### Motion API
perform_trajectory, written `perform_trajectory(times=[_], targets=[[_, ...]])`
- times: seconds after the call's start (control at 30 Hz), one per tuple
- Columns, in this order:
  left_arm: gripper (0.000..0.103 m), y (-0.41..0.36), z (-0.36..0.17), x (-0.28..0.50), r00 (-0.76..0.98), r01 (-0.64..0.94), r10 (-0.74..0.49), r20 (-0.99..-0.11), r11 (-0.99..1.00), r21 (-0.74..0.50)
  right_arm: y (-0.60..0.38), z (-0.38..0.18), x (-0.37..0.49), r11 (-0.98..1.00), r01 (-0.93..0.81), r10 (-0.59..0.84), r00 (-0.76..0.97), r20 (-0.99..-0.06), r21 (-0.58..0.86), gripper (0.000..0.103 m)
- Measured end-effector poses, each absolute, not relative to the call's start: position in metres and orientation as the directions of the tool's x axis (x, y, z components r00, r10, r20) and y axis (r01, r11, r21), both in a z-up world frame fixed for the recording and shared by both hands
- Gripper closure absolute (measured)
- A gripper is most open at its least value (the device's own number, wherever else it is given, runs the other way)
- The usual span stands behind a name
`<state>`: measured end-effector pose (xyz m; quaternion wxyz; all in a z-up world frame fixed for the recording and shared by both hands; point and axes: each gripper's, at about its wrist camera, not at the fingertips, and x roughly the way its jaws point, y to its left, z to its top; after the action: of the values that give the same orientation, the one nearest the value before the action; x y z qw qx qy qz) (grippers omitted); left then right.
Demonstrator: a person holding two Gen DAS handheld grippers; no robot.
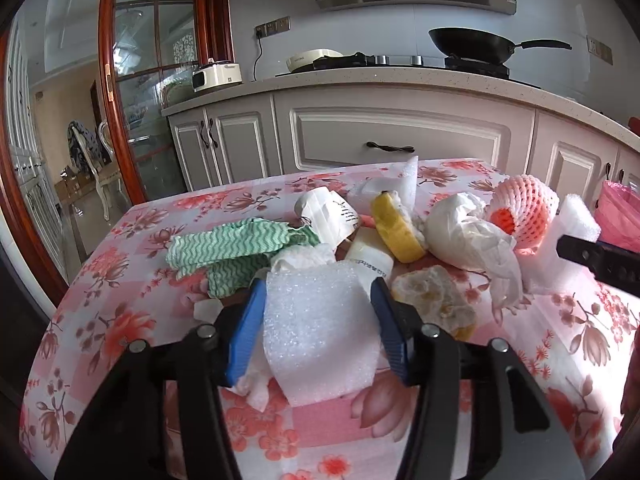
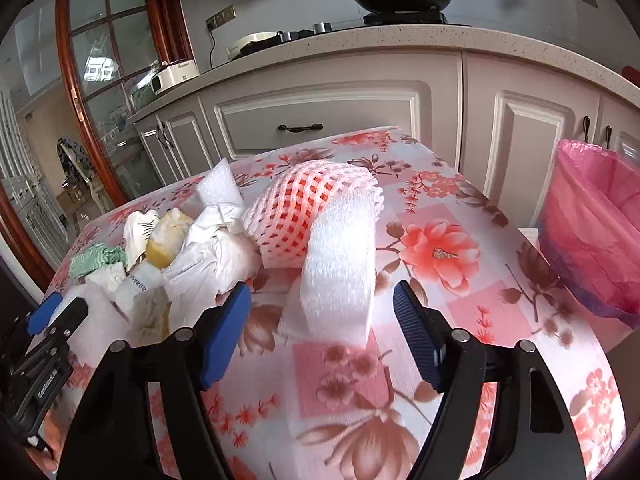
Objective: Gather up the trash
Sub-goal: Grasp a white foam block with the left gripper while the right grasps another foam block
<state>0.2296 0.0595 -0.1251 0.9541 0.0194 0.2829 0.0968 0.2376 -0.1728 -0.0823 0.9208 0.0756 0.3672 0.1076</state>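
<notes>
While our left tongs (image 1: 318, 312) bracket a white foam block (image 1: 320, 328) on the floral counter (image 1: 120, 280), pads seemingly touching, and our right tongs (image 2: 322, 336) stand released around curled foam (image 2: 340, 272), we should squeeze gently; the pink-lined bin (image 2: 592, 232) is cut off.

Both views look forward and down along their own claws, close over the flowered surface (image 1: 120, 320), facing the kitchen cabinets (image 2: 320, 112). They share the trash pile: the pink foam net (image 1: 524, 216) (image 2: 308, 208) sits right in the left view, centre in the right.
</notes>
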Motion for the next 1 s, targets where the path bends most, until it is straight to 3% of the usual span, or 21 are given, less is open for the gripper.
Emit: perform_trajectory(times=[0.07,0.13,0.17,0.4,0.43,0.47,0.5,1.0], targets=[[0.051,0.061,-0.125,0.229,0.822,-0.176,0.190,-0.537,0.981,0.079,-0.170,-0.086,0.243,0.967,-0.144,0.248,0.699,-0.671,0.208,0.045],[0.051,0.064,-0.125,0.229,0.822,-0.176,0.187,-0.538,0.982,0.073,-0.169,-0.089,0.244,0.968,-0.147,0.246,0.689,-0.682,0.202,0.065],[0.050,0.064,-0.126,0.229,0.822,-0.177,0.187,-0.538,0.982,0.071,-0.169,-0.090,0.242,0.969,-0.146,0.243,0.691,-0.681,0.198,0.066],[0.037,0.073,-0.130,0.232,0.799,-0.191,0.171,-0.576,0.981,0.026,-0.170,-0.078,0.221,0.968,-0.167,0.248,0.728,-0.639,0.186,0.067],[0.038,0.074,-0.130,0.232,0.798,-0.191,0.166,-0.580,0.981,0.018,-0.171,-0.075,0.217,0.967,-0.170,0.252,0.734,-0.631,0.189,0.067],[0.050,0.076,-0.131,0.231,0.799,-0.182,0.150,-0.582,0.983,0.003,-0.172,-0.072,0.216,0.966,-0.173,0.256,0.736,-0.627,0.191,0.067],[0.052,0.076,-0.131,0.231,0.799,-0.177,0.142,-0.584,0.984,-0.003,-0.173,-0.069,0.212,0.965,-0.178,0.259,0.739,-0.622,0.191,0.067],[0.052,0.043,-0.084,0.173,0.884,-0.117,0.113,-0.453,0.993,0.019,-0.184,-0.032,0.154,0.954,-0.221,0.298,0.775,-0.557,0.203,0.067]])
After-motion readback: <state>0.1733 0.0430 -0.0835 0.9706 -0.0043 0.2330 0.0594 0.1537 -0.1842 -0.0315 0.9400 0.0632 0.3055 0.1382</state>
